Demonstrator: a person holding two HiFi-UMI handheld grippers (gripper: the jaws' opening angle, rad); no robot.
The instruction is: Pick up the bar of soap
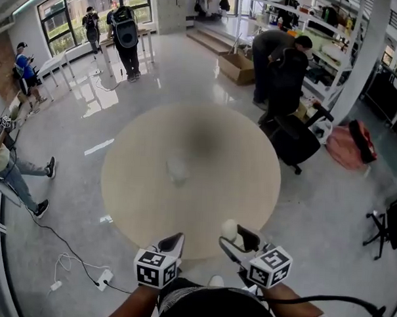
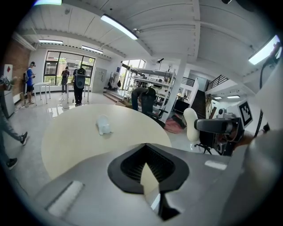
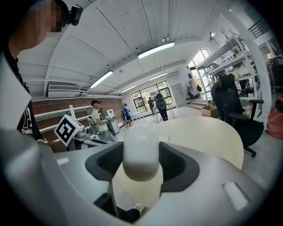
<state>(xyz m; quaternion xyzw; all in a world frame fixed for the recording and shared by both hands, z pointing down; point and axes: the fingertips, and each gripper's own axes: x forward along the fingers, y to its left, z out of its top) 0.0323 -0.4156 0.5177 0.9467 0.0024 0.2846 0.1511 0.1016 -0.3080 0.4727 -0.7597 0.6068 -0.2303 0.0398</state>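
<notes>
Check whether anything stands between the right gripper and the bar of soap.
Nothing visible does. The bar of soap already sits between the jaws of the right gripper, which press on its sides, above the near part of the round table.

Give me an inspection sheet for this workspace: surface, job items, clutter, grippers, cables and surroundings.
Surface: round beige table, mostly bare.
Job's things: bar of soap, held in the right gripper.
Clutter: one small pale object mid-table, cannot tell what.
Grippers: right fingers closed on the soap; left gripper shut, empty.
Cables: black cable from the right gripper; power strip on the floor.
Surroundings: office chair, cardboard box, people standing.
</notes>
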